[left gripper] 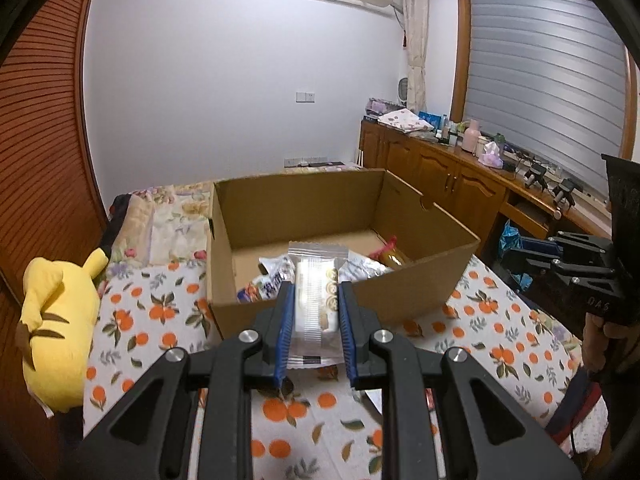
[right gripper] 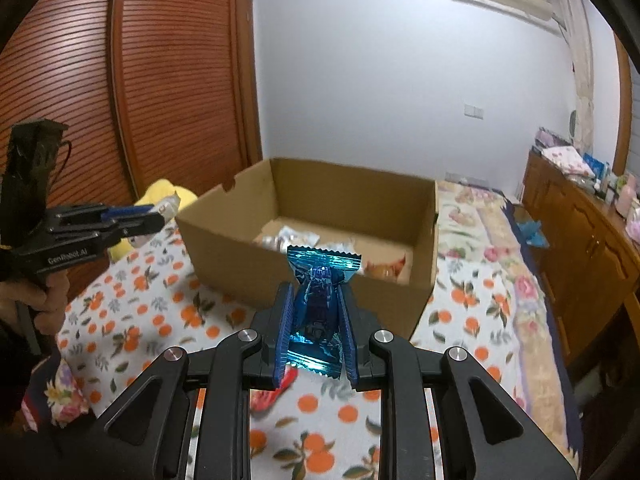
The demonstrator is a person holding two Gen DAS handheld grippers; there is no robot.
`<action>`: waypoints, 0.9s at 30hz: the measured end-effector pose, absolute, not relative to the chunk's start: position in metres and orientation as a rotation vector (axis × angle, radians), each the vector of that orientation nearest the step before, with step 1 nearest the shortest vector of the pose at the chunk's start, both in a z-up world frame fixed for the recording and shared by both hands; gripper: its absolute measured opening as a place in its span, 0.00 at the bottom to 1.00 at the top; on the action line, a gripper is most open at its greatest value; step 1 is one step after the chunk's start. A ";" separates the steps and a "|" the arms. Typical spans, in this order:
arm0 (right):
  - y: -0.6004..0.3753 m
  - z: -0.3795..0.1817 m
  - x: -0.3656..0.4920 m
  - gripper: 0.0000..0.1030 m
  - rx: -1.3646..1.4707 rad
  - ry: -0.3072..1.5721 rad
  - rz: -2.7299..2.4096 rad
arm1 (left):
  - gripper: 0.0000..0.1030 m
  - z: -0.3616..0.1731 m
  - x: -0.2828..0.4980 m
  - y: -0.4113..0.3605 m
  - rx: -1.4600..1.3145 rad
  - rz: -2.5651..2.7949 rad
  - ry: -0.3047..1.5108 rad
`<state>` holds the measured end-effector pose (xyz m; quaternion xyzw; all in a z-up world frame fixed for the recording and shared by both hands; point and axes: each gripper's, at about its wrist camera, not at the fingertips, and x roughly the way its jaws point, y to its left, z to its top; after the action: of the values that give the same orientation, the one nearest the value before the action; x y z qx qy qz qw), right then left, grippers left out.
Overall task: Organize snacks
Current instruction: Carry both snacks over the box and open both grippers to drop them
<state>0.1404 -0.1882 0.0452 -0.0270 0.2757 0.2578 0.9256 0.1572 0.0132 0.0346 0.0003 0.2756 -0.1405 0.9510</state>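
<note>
An open cardboard box (left gripper: pixel 420 280) stands on a bed with an orange-print sheet and holds several snack packets (left gripper: pixel 272 276). My left gripper (left gripper: pixel 316 292) is shut on a clear packet of white-and-gold biscuits (left gripper: pixel 316 300), held just in front of the box's near wall. My right gripper (right gripper: pixel 316 300) is shut on a shiny blue snack packet (right gripper: pixel 320 300), held before the box (right gripper: pixel 224 256). The left gripper also shows in the right wrist view (right gripper: pixel 158 212), left of the box. The right gripper shows at the right edge of the left wrist view (left gripper: pixel 520 248).
A yellow plush toy (left gripper: pixel 60 320) lies on the bed's left side. A red packet (right gripper: pixel 272 396) lies on the sheet under my right gripper. A wooden cabinet (left gripper: pixel 440 176) with clutter runs along the right wall. A wooden wardrobe (right gripper: pixel 140 80) stands at the left.
</note>
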 end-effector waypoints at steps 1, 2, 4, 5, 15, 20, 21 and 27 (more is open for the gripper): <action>-0.188 0.048 0.146 0.20 -0.053 0.559 0.533 | 0.19 0.037 0.162 0.014 -0.002 -0.285 0.557; -0.188 0.051 0.150 0.20 -0.051 0.554 0.535 | 0.19 0.039 0.166 0.015 -0.004 -0.284 0.555; -0.188 0.055 0.157 0.20 -0.050 0.544 0.535 | 0.19 0.042 0.177 0.017 -0.006 -0.284 0.552; -0.188 0.057 0.163 0.20 -0.049 0.540 0.540 | 0.19 0.044 0.180 0.016 -0.003 -0.284 0.551; -0.180 0.060 0.222 0.20 -0.035 0.522 0.582 | 0.19 0.040 0.233 0.021 -0.023 -0.282 0.568; -0.169 0.044 0.251 0.20 -0.042 0.554 0.597 | 0.19 0.029 0.257 0.018 -0.018 -0.282 0.594; -0.166 0.041 0.256 0.20 -0.044 0.560 0.600 | 0.19 0.027 0.260 0.018 -0.017 -0.282 0.599; -0.158 0.026 0.274 0.20 -0.046 0.593 0.623 | 0.19 0.020 0.278 0.017 -0.013 -0.279 0.620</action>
<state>0.2743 -0.1583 0.0257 -0.0222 0.2872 0.3021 0.9087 0.2781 0.0175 0.0198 -0.0064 0.3038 -0.1368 0.9428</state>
